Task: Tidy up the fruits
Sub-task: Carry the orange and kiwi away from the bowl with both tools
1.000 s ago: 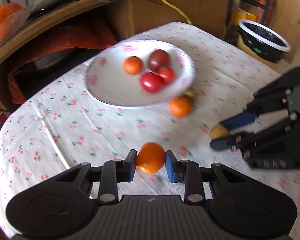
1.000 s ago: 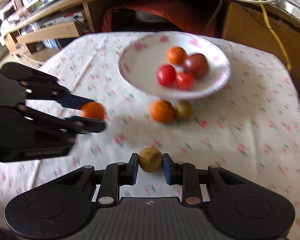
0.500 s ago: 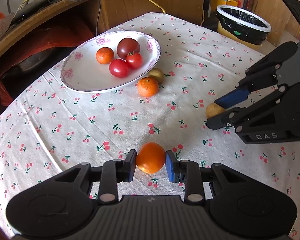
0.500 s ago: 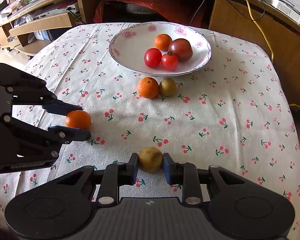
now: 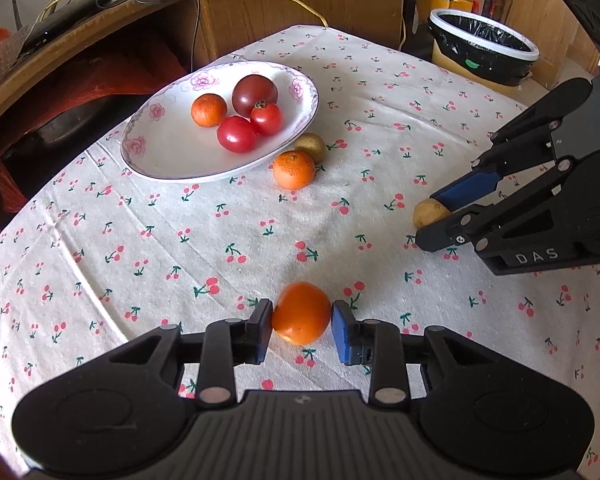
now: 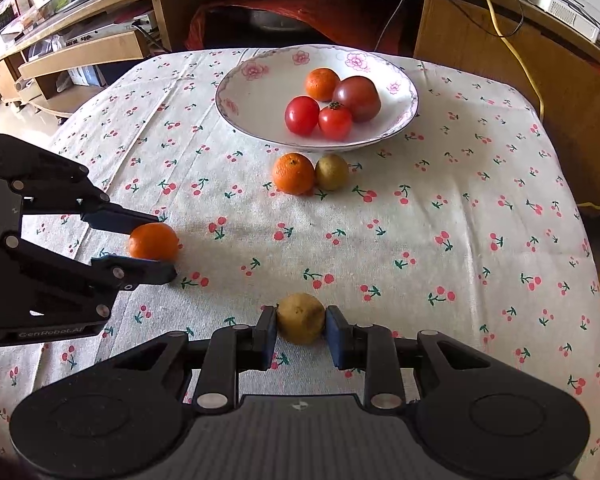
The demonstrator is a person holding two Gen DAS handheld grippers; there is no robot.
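My left gripper is shut on an orange low over the cherry-print tablecloth; the same gripper and orange show at the left of the right wrist view. My right gripper is shut on a yellow-brown fruit, also seen at the right in the left wrist view. A flowered white bowl at the far side holds a small orange, a dark tomato and two red tomatoes. Another orange and a greenish-brown fruit lie just in front of it.
A bin with a black liner stands beyond the table's far right corner. Wooden furniture with cables runs behind the table. The tablecloth lies bare between the grippers and the bowl.
Both grippers have drawn back from the bowl, each still shut on its fruit. Little has moved in the last half second.
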